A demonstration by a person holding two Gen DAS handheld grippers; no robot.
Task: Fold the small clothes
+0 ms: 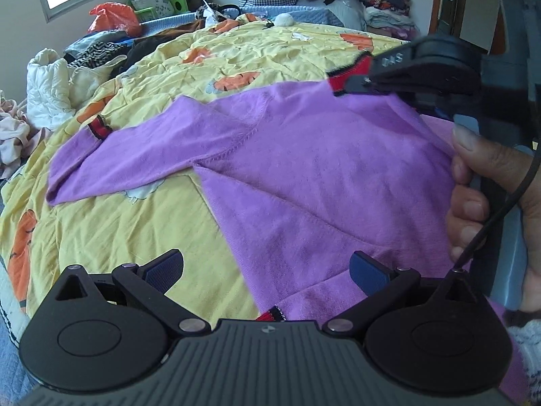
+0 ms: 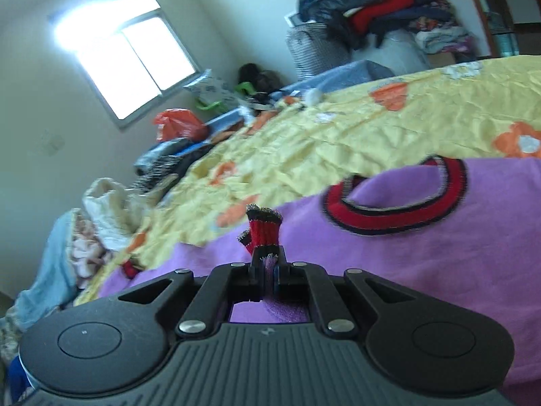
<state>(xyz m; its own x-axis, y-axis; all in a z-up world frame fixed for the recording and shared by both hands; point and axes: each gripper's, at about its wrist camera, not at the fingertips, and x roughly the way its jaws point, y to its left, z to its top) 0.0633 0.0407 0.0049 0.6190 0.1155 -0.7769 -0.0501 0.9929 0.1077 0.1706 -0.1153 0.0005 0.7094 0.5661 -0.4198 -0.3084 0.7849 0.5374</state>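
One purple sweater [image 1: 321, 155] on yellow quilt [image 1: 257, 54], right hand-held gripper [image 2: 268, 270] clamping its cuff

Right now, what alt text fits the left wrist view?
The open left gripper hovers over a purple sweater on a yellow flowered quilt, while the right gripper pinches its red cuff.

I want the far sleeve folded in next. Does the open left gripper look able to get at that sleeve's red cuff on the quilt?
Probably yes. The left gripper is open and holds nothing, and the red cuff lies exposed on the yellow quilt, nothing covering it. The right gripper pinches the purple sweater elsewhere.
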